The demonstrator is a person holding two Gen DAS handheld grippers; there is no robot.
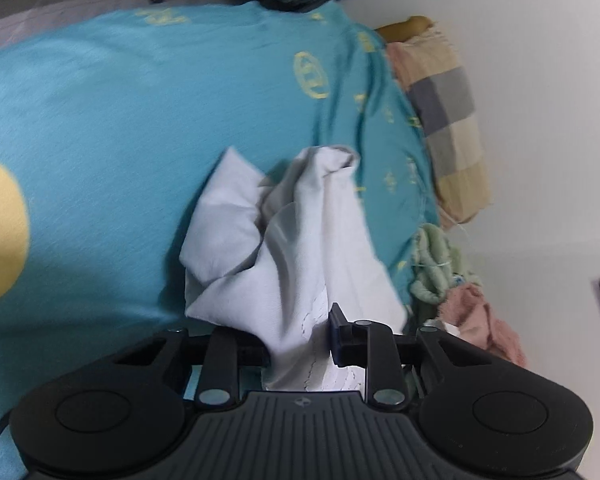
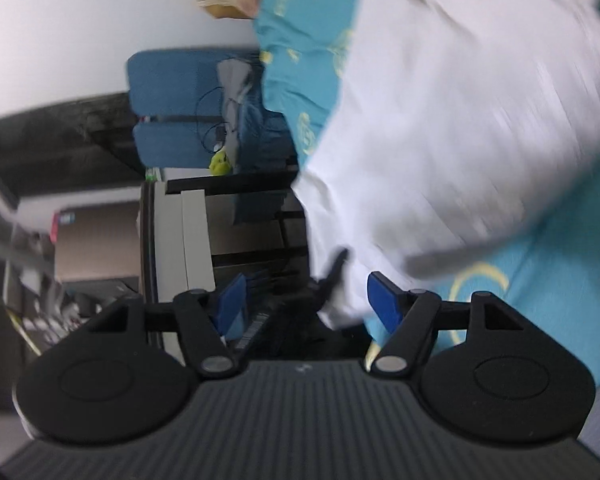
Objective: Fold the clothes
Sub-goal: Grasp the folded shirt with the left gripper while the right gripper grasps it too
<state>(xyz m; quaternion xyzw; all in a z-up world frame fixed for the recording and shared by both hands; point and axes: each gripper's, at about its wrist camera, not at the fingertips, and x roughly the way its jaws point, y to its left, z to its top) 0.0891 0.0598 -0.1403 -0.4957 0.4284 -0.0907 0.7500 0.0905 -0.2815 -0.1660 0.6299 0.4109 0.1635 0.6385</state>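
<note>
A white garment point(image 1: 296, 248) hangs bunched from my left gripper point(image 1: 300, 344), which is shut on its edge above a turquoise bedsheet point(image 1: 140, 120) with yellow prints. In the right wrist view the same white garment point(image 2: 452, 120) shows blurred over the turquoise sheet point(image 2: 540, 280). My right gripper point(image 2: 304, 300) is open, its blue pads point(image 2: 382, 300) wide apart, and a corner of the white cloth lies just inside the right pad without being clamped.
A checked pillow point(image 1: 448, 120) lies at the bed's right edge beside a white wall. Green and pink knitted items point(image 1: 460, 296) sit near the gripper. In the right wrist view a blue chair point(image 2: 172, 108), a cardboard box point(image 2: 96, 244) and furniture stand beyond the bed.
</note>
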